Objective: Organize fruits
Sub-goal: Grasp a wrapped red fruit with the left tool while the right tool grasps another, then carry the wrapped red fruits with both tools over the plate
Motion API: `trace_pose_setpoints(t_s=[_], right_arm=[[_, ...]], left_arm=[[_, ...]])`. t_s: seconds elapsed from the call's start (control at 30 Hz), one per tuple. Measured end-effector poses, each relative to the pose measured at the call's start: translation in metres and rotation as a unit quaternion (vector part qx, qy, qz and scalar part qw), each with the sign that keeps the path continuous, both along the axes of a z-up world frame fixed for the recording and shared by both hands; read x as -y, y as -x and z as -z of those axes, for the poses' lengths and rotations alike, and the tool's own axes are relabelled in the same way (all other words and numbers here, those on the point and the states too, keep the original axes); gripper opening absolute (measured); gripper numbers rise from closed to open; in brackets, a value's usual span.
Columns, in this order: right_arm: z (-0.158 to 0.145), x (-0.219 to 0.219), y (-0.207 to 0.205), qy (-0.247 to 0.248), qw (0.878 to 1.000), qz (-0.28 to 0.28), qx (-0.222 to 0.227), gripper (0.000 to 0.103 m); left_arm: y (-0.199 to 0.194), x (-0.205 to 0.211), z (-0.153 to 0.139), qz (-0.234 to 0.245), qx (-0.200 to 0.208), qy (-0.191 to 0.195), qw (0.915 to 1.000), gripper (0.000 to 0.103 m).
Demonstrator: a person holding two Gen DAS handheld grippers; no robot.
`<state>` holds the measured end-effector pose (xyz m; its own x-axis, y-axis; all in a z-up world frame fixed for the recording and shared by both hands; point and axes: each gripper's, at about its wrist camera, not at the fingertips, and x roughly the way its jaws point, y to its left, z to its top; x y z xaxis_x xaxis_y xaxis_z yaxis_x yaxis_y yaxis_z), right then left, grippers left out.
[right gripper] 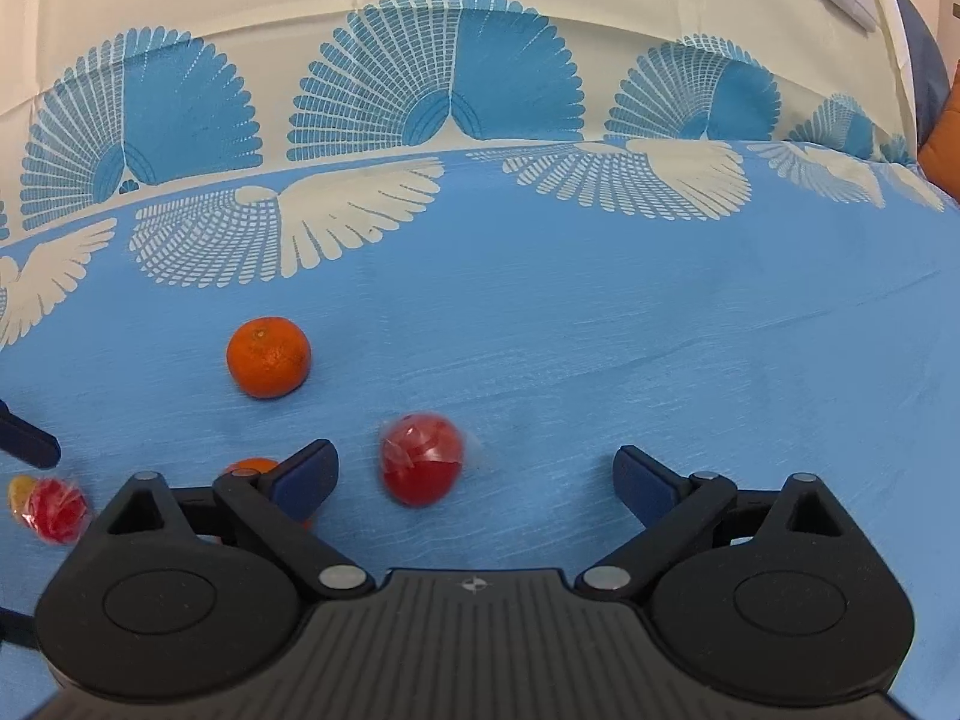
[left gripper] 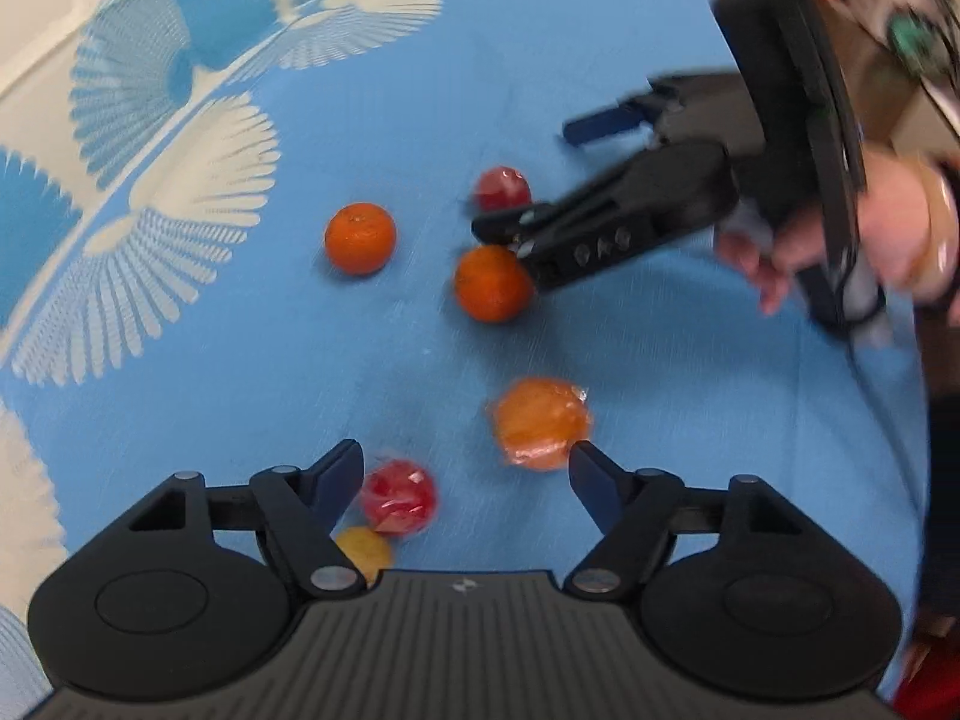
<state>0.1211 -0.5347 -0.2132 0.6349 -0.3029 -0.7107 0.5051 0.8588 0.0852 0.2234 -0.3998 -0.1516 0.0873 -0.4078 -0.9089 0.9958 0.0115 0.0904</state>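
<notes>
Hovering with left gripper (left gripper: 465, 480) jaws apart over wrapped red fruit (left gripper: 399, 497) on blue cloth (left gripper: 240, 420); right gripper (right gripper: 474, 474) gaping around another red fruit (right gripper: 422, 459). Probably starting pickups; needing lowering, then closing.

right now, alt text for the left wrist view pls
Left gripper open above a wrapped red fruit on a blue cloth. Beyond it, the right gripper reaches in over two oranges, another wrapped red fruit and a wrapped orange fruit.

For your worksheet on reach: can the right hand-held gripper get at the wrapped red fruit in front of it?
Probably yes: the right hand-held gripper is open, the red fruit lies between its fingers, nothing blocking.
</notes>
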Motion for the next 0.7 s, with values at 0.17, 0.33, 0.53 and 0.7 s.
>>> trace_pose_setpoints(t_s=[0.17,0.33,0.53,0.7], right_arm=[[-0.002,0.003,0.004,-0.004,1.000,0.006,0.004,0.098],[0.000,-0.001,0.001,0.008,1.000,0.004,0.003,0.093],[-0.005,-0.009,0.004,0.036,0.999,-0.017,0.006,0.030],[-0.033,-0.002,0.032,0.043,0.998,0.033,0.039,0.030]], left_arm=[[-0.013,-0.010,0.014,0.018,0.035,-0.041,0.9984,0.077],[-0.018,-0.004,0.019,0.000,0.019,-0.027,0.9994,0.054],[-0.007,-0.007,0.005,-0.012,0.032,0.004,0.9994,0.033],[-0.002,-0.037,-0.037,-0.109,0.017,0.070,0.9915,0.033]])
